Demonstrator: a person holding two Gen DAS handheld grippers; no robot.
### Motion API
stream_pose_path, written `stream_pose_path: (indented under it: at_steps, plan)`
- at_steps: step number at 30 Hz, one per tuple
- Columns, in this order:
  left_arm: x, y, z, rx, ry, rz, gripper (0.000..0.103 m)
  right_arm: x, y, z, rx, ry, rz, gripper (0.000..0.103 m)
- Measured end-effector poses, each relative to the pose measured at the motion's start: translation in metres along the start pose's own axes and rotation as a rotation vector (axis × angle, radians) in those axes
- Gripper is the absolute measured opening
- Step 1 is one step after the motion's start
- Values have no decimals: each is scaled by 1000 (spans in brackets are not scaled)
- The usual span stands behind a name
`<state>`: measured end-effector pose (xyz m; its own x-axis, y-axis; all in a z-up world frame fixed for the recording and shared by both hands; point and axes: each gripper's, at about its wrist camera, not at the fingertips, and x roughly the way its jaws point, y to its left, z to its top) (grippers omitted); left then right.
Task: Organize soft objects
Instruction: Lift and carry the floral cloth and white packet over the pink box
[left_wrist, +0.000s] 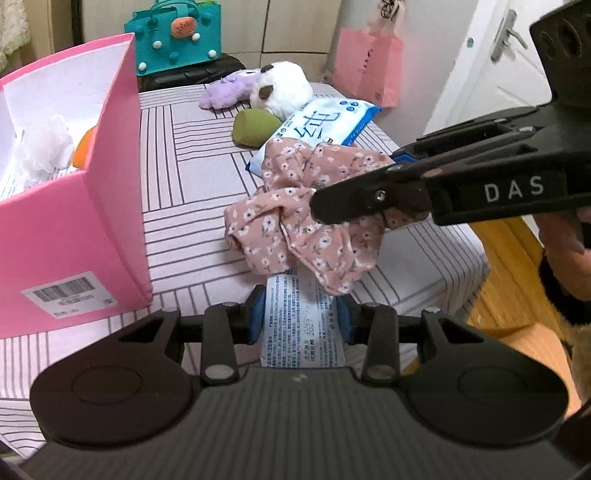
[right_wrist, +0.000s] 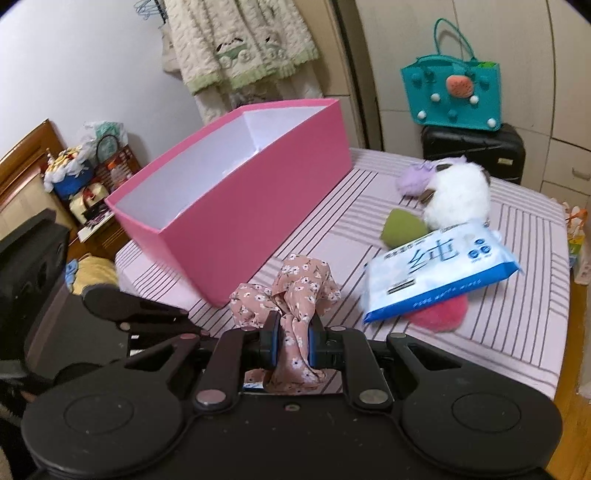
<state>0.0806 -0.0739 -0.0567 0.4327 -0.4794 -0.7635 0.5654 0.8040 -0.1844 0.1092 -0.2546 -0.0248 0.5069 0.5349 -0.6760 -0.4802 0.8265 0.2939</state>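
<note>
The right gripper (right_wrist: 292, 341) is clamping the flowered scrunchie (right_wrist: 295, 291), carrying it just above the striped bed (left_wrist: 192, 236), near the pink box (right_wrist: 236, 206). The left gripper (left_wrist: 300, 318) is pinching a white tissue pack (left_wrist: 301, 332). To do this well, both should be clearing the near box wall before letting go inside.

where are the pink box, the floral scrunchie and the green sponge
pink box (right_wrist: 236, 218): right wrist view, on its long pink outer wall.
floral scrunchie (right_wrist: 303, 284): right wrist view, on the bunched fabric above the pads.
green sponge (left_wrist: 255, 127): left wrist view, on its rounded top.
</note>
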Motion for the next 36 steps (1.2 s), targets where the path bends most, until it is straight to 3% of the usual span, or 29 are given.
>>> stream_pose_path:
  at_steps: [5,10,20,28,36]
  plan:
    - [-8,10,-3,0,65,-45,38,-3,8,2,-2,35,20,18]
    - [-20,19,-6,23,81,-38,38,-11,14,8,1,57,51,19]
    - [-60,46,3,-3,127,-133,38,-21,37,24,-22,99,98,19]
    - [-107,66,8,-24,11,-173,38,-29,64,48,-75,81,171,19]
    - [-143,87,31,-3,-101,-99,38,-32,94,88,-162,-3,201,19]
